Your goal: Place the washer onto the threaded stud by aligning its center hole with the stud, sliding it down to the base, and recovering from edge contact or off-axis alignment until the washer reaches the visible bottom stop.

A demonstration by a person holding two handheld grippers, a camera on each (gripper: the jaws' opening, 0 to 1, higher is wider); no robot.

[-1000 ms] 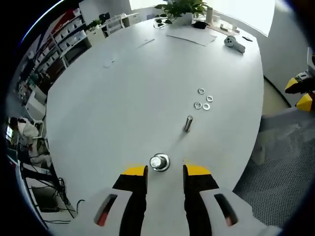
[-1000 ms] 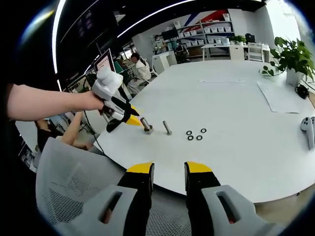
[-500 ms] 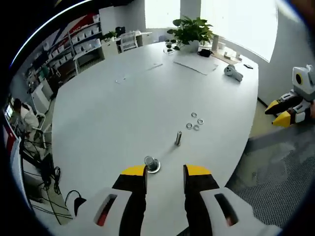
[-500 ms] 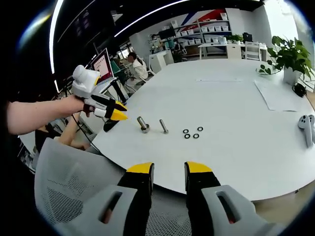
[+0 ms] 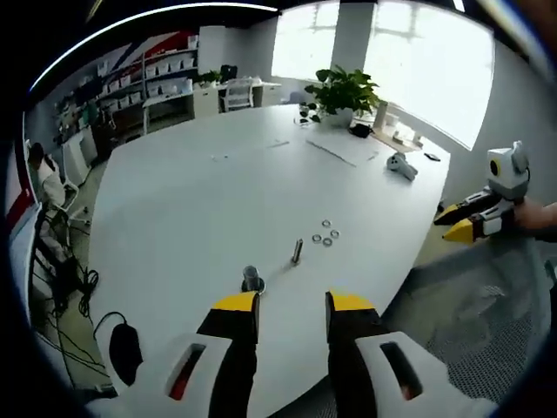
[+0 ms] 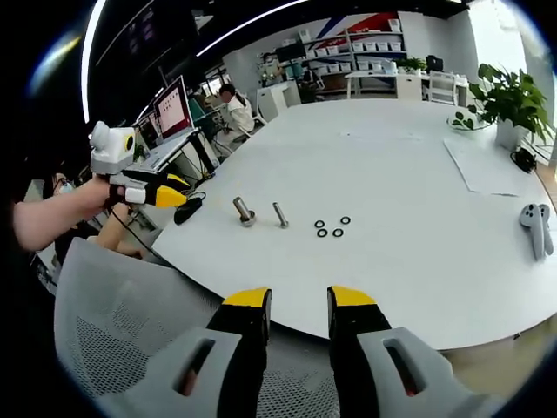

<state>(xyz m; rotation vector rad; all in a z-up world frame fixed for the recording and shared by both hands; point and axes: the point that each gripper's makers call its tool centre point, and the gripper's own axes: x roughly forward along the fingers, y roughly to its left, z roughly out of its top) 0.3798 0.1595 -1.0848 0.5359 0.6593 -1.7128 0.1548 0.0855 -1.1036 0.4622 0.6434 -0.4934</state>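
White round table (image 6: 418, 174), both grippers clear of it, nothing picked up.
Left gripper (image 5: 291, 302) and right gripper (image 6: 298, 299) empty, jaws narrowly parted; washers (image 6: 329, 228) lie at three o'clock of the upright stud (image 6: 242, 211). Next: fetch one washer.

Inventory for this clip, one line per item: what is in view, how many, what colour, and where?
table: one, white, large and rounded.
stud with washer at its base: one, metallic, upright near the table edge.
second stud: one, metallic, just beside the first.
loose washers: four, silvery, clustered next to the second stud.
sheet of paper: one, white, far side of the table.
handheld controller: one, white, near the table's edge.
potted plant: one, green in a white pot, far end.
mesh chair: one, grey, beside the table.
shelves with bins: white, background wall.
left gripper: yellow-tipped jaws apart, empty, off the table.
right gripper: yellow-tipped jaws apart, empty, over the chair.
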